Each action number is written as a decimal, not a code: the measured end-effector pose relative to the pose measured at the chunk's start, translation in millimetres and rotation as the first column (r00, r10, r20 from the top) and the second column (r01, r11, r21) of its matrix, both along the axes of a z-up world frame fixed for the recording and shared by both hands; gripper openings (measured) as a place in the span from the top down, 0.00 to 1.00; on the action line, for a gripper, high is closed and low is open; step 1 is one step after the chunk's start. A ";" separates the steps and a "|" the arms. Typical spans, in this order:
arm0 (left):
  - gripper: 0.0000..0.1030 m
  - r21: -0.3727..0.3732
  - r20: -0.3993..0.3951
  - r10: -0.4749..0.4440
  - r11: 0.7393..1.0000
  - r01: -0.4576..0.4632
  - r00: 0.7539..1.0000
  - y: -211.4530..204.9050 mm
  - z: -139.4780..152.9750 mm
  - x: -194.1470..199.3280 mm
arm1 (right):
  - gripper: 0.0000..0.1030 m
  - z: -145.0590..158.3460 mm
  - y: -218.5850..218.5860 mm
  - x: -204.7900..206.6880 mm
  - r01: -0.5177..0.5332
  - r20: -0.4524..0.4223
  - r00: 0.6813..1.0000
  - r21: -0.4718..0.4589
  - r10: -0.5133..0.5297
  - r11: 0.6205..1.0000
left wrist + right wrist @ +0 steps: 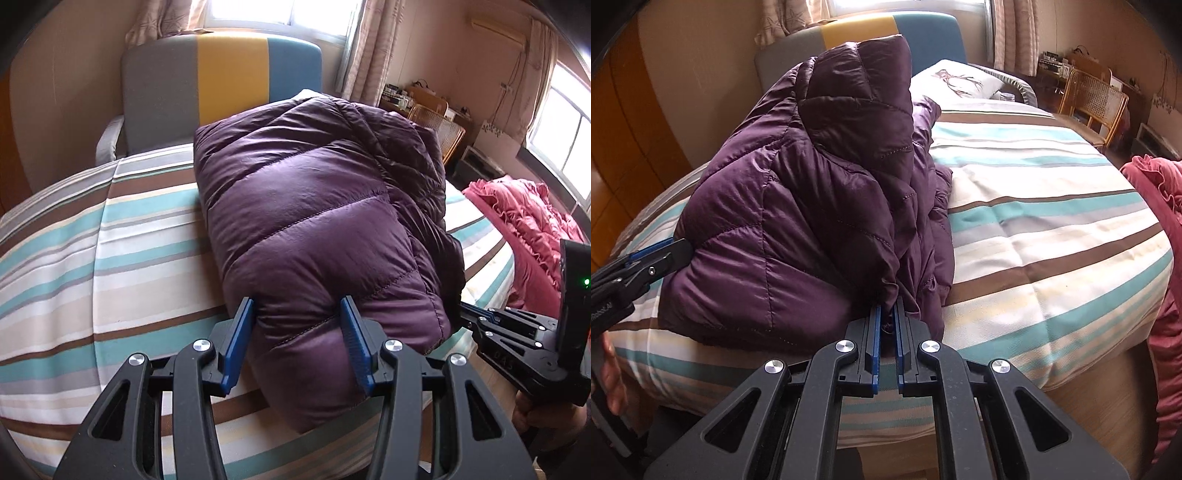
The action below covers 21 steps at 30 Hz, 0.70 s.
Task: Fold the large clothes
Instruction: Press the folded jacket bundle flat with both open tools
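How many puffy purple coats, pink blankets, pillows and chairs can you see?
Purple coat: 1
Pink blanket: 1
Pillow: 1
Chair: 1
Total: 4

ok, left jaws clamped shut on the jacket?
No. The left gripper has its jaws spread wide around a bulge of the purple jacket, not closed.

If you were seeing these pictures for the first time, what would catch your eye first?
A bulky, glossy purple quilted down jacket, folded into a thick bundle, fills the middle of the striped bedspread. The left gripper straddles its near edge, open, while the right gripper pinches a fold. A ruffled pink garment lies at the right.
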<state>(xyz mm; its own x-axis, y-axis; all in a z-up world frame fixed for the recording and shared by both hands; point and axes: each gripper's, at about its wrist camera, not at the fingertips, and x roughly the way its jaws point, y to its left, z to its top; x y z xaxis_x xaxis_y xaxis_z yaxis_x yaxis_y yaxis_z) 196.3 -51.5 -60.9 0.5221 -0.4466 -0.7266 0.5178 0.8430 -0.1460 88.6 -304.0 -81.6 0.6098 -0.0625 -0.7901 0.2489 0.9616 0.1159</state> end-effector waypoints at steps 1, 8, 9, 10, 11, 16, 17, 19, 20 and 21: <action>0.53 -0.001 -0.003 -0.001 1.000 0.001 1.000 -0.6 -1.1 1.8 | 0.94 -1.2 -0.5 1.3 0.001 -0.003 1.000 0.007 -0.001 1.000; 0.53 -0.014 -0.018 0.010 1.000 -0.011 1.000 1.7 -0.3 7.3 | 0.84 22.6 -7.8 -8.6 -0.029 0.058 0.998 0.034 0.027 0.999; 0.53 -0.014 -0.018 0.011 1.000 -0.011 1.000 1.0 -0.6 6.6 | 0.70 26.5 -9.1 -10.8 -0.032 0.069 0.997 0.033 0.030 0.999; 0.53 -0.013 -0.015 0.010 1.000 -0.010 1.000 1.3 -0.6 6.1 | 0.58 32.0 -9.5 -13.6 -0.037 0.087 0.996 0.035 0.034 0.999; 0.53 -0.012 -0.013 0.009 1.000 -0.010 1.000 0.6 -0.2 5.3 | 0.46 38.4 -8.3 -17.2 -0.041 0.111 0.993 0.029 0.037 0.999; 0.53 -0.019 -0.014 0.008 1.000 -0.008 1.000 1.5 0.0 4.9 | 0.45 52.9 3.5 -14.7 -0.079 0.148 0.986 -0.013 0.080 0.997; 0.53 -0.020 -0.014 0.007 1.000 -0.008 1.000 1.9 0.0 4.6 | 0.45 51.3 4.8 -8.6 -0.081 0.136 0.987 -0.030 0.084 0.996; 0.53 -0.026 -0.012 0.003 1.000 -0.003 1.000 3.3 1.1 4.2 | 0.61 44.4 3.9 4.1 -0.086 0.106 0.991 -0.014 0.087 0.996; 0.53 -0.030 -0.011 0.002 1.000 -0.002 1.000 4.3 2.0 3.9 | 0.85 40.5 4.7 8.8 -0.094 0.084 0.992 -0.016 0.095 0.995; 0.53 -0.035 -0.011 0.000 0.999 0.000 1.000 5.4 2.8 3.9 | 0.91 36.6 6.4 11.8 -0.096 0.062 0.993 -0.039 0.098 0.995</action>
